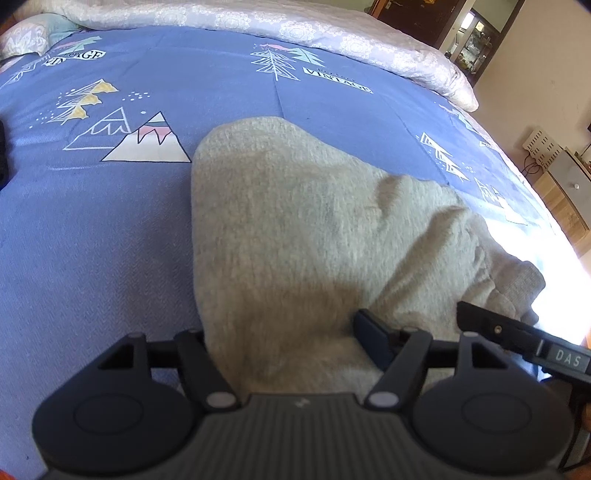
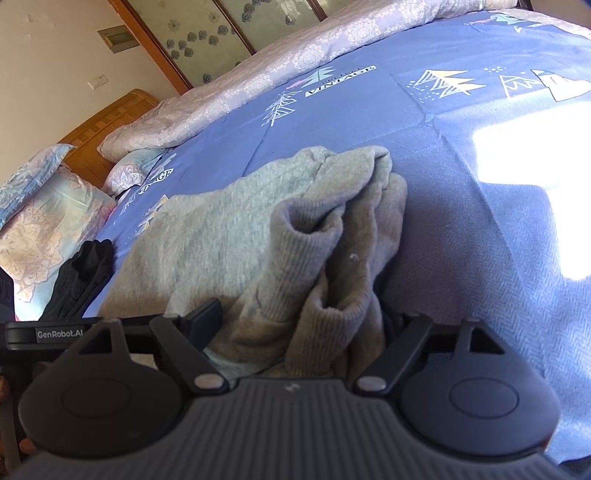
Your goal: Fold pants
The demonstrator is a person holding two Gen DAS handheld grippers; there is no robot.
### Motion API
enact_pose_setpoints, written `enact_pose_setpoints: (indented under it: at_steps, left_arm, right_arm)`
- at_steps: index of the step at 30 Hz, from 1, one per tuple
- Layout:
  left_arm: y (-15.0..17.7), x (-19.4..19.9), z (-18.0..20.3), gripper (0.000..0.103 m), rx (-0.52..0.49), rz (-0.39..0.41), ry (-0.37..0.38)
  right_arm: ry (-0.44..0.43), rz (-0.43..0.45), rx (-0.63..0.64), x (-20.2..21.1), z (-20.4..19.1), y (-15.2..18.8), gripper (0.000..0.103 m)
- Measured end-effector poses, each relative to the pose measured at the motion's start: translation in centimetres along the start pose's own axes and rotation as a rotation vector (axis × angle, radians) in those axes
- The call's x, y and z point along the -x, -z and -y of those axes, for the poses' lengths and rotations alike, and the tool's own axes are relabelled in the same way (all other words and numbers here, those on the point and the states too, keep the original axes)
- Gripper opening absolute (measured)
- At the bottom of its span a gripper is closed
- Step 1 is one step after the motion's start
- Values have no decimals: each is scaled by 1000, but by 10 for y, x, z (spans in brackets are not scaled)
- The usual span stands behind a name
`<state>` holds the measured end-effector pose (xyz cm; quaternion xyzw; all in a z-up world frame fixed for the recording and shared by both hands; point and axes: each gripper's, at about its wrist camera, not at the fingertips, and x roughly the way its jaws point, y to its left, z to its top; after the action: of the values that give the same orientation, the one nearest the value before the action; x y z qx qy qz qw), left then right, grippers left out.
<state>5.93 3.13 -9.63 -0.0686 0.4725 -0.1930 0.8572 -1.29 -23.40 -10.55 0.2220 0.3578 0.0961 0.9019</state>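
Grey fleece pants (image 1: 295, 229) lie on the blue patterned bedsheet (image 1: 110, 229), folded lengthwise and running away from me. My left gripper (image 1: 284, 354) stands wide over the near end of the pants; cloth fills the space between its fingers and hides the left fingertip, so I cannot tell if it grips. In the right wrist view the ribbed cuffs (image 2: 295, 251) and bunched legs of the pants (image 2: 221, 229) sit between my right gripper's (image 2: 299, 325) fingers, which are spread wide with cloth covering the right one. The right gripper's finger (image 1: 491, 325) shows at the left view's lower right.
A pale floral quilt (image 1: 295, 22) lies along the far edge of the bed. Pillows (image 2: 44, 229) and a dark garment (image 2: 85, 277) lie at the headboard side. A bright sun patch (image 2: 535, 184) falls on the sheet. A cabinet (image 1: 569, 184) stands beside the bed.
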Motion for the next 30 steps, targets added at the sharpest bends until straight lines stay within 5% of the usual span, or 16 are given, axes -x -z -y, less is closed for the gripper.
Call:
enact_pose_setpoints:
  at_steps: [19, 30]
  left_arm:
    - [0, -1, 7, 79, -44, -9, -53]
    - [1, -1, 11, 82, -70, -4, -85]
  right_arm:
    - [45, 19, 49, -3, -8, 4, 85]
    - [131, 10, 124, -6, -24, 8, 74]
